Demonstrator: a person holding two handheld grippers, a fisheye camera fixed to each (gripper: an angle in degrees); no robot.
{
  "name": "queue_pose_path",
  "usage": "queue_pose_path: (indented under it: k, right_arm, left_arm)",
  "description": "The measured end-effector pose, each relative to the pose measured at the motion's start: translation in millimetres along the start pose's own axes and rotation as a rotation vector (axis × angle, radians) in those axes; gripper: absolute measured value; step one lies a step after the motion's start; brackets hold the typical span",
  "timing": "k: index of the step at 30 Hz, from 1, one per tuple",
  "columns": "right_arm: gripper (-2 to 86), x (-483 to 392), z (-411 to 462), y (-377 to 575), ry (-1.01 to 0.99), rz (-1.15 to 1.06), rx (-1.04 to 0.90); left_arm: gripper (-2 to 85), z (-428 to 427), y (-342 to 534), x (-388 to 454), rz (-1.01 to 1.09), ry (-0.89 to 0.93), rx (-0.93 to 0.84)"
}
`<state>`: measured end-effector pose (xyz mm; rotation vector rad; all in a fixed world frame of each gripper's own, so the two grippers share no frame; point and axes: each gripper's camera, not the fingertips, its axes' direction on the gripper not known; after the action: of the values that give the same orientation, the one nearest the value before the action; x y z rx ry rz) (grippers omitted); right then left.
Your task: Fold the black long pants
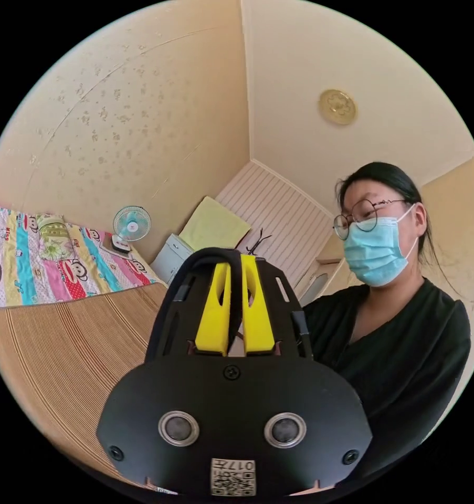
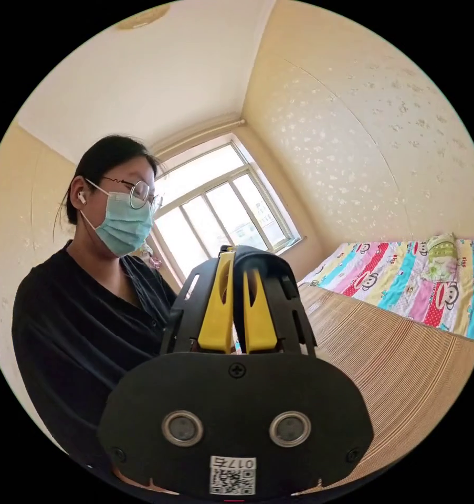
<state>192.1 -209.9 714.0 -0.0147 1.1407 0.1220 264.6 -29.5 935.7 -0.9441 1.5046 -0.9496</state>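
Bare mat (image 1: 63, 346) lies open; person (image 1: 399, 346) crowds one side.

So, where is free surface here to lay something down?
The striped mat lies bare between the right gripper and the colourful quilt. In the left gripper view, crowding comes at the quilt's far end: fan and cushion.

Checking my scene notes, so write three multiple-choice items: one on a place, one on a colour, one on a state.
1. The small fan stands: A) at the quilt's end, by the wall; B) on the ceiling; C) in the person's hand.
2. The left gripper's fingers are: A) red; B) yellow; C) white.
3. The left gripper is: A) wide open; B) shut on nothing; C) shut on black pants.

Answers:
1. A: the small fan stands by the wall, where the quilt ends.
2. B: the fingers are yellow.
3. C: the left gripper pinches a strip of the black pants.
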Motion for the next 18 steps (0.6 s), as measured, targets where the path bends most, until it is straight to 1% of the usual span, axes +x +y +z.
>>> queue_pose_path:
  k: [2, 3, 5, 6, 7, 8, 9, 10, 11, 12, 14, 18]
  right_arm:
    - [0.0, 27, 7, -18, 0.059, 0.102, -0.032]
    - [0.0, 56, 16, -23, 0.091, 0.171, -0.067]
    - [0.0, 116, 33, -21, 0.150, 0.282, -0.132]
    - [0.0, 161, 46, -12, 0.188, 0.362, -0.168]
    - [0.0, 207, 60, 1, 0.209, 0.439, -0.189]
    - [-0.1, 229, 68, 9, 0.218, 0.468, -0.202]
    - [-0.1, 271, 83, 26, 0.243, 0.509, -0.229]
    - [-0.1, 307, 98, 44, 0.280, 0.544, -0.252]
    - [-0.1, 322, 106, 53, 0.293, 0.562, -0.263]
    - [-0.1, 348, 119, 69, 0.312, 0.603, -0.287]
    - [0.0, 371, 138, 93, 0.332, 0.634, -0.340]
    - [0.1, 352, 146, 144, 0.250, 0.554, -0.303]
  left_arm:
    - [2.9, 17, -17, -27, -0.053, -0.135, -0.041]
    - [2.8, 22, -18, -41, -0.079, -0.164, -0.055]
    - [2.5, 44, -15, -124, -0.211, -0.224, -0.120]
    - [2.5, 49, -11, -147, -0.244, -0.234, -0.135]
    - [2.4, 58, 1, -197, -0.313, -0.261, -0.165]
    - [2.2, 66, 16, -245, -0.369, -0.285, -0.194]
    - [2.1, 69, 24, -268, -0.397, -0.297, -0.208]
    - [2.0, 75, 42, -310, -0.454, -0.310, -0.229]
    - [2.1, 80, 60, -342, -0.488, -0.336, -0.254]
    - [2.1, 82, 69, -356, -0.502, -0.351, -0.270]
    - [2.5, 87, 107, -391, -0.539, -0.412, -0.342]
    - [3.2, 76, 166, -389, -0.523, -0.347, -0.319]
